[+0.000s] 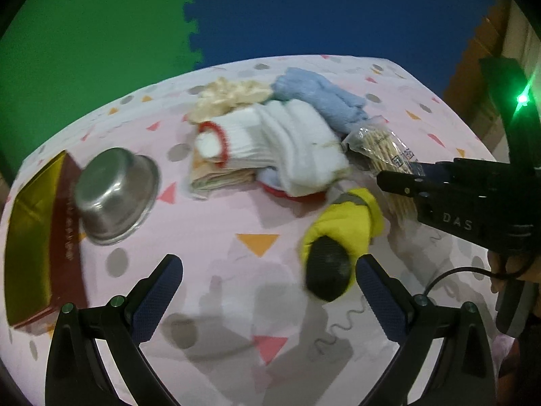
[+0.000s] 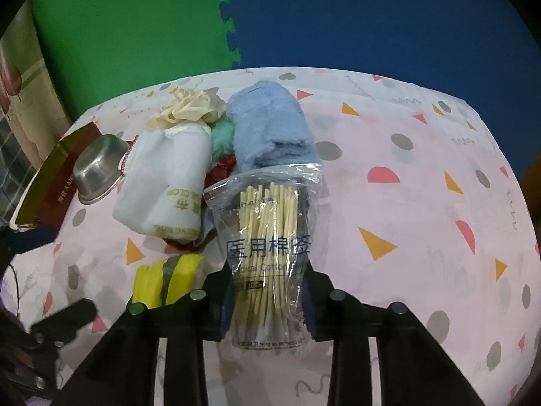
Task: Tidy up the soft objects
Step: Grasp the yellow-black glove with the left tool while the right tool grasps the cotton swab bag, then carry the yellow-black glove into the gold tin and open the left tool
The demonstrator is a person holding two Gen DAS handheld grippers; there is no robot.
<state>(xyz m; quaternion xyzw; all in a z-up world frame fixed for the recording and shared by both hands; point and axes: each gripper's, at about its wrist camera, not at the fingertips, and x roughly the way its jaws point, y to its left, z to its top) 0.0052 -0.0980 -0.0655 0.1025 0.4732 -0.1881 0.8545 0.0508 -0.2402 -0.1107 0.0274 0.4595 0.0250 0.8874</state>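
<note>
Right wrist view: my right tongs (image 2: pixel 267 291) are gripping the cotton swab bag (image 2: pixel 267 237) just above the desk (image 2: pixel 405 203), beside the blue towel (image 2: pixel 267 132); left tongs (image 1: pixel 267 291) are hanging wide open w/ nothing held, near the yellow glove (image 1: pixel 341 230).

left wrist: low, forward | right wrist: close, forward | shared: cloth pile (image 1: pixel 270 142)

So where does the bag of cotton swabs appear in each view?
Left wrist: bag of cotton swabs at right of centre, held by the right gripper.
Right wrist: bag at lower centre, clamped between the fingers.
Shared landmark: the blue towel just behind it.
</note>
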